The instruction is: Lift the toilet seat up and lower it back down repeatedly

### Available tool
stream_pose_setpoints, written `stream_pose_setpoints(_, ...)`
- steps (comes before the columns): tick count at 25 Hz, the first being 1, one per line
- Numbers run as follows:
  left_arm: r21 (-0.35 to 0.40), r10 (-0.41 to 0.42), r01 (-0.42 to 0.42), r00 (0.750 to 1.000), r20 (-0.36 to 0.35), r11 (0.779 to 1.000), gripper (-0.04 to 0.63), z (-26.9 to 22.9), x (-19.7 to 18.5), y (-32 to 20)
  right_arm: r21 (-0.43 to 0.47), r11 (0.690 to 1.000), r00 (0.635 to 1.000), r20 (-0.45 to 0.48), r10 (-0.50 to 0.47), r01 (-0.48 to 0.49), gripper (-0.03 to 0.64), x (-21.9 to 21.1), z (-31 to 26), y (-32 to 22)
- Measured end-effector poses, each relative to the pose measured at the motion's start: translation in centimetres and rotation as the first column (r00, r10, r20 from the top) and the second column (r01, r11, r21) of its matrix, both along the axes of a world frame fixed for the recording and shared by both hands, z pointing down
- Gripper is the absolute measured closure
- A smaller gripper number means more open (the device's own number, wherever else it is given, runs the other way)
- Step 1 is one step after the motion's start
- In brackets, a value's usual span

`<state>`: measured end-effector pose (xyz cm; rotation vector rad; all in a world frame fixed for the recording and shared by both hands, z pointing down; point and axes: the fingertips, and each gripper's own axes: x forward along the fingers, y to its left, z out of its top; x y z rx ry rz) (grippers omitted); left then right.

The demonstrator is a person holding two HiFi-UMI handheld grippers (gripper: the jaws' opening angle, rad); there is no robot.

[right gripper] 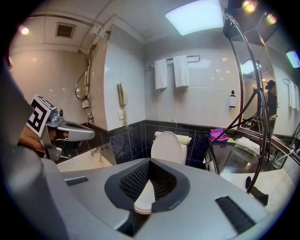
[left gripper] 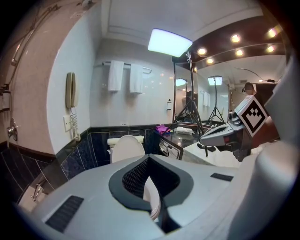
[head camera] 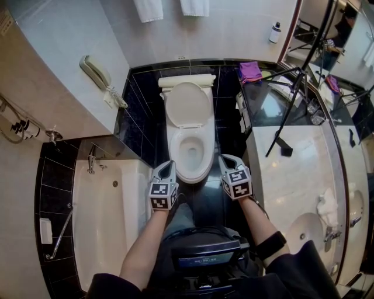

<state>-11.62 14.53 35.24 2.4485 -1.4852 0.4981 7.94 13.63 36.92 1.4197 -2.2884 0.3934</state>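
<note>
Left gripper (head camera: 169,166) and right gripper (head camera: 225,159) point forward side by side; jaws together.

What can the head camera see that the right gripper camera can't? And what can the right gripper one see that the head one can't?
Only the head view shows the sink and both of the person's forearms. Only the right gripper view shows the ceiling light and the vent up high. Both show the toilet, the wall phone, the purple cloth and the white towels.
</note>
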Motion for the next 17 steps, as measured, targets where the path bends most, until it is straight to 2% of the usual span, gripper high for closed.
stream_pose_setpoints(17,-0.002,-0.006,0.006,1.0,0.015,1.0,0.606,-0.1,0.9,-1.4,-0.002,0.999,0.999,-0.01,-0.04,0.04,0.603,0.4,0.0,-1.9)
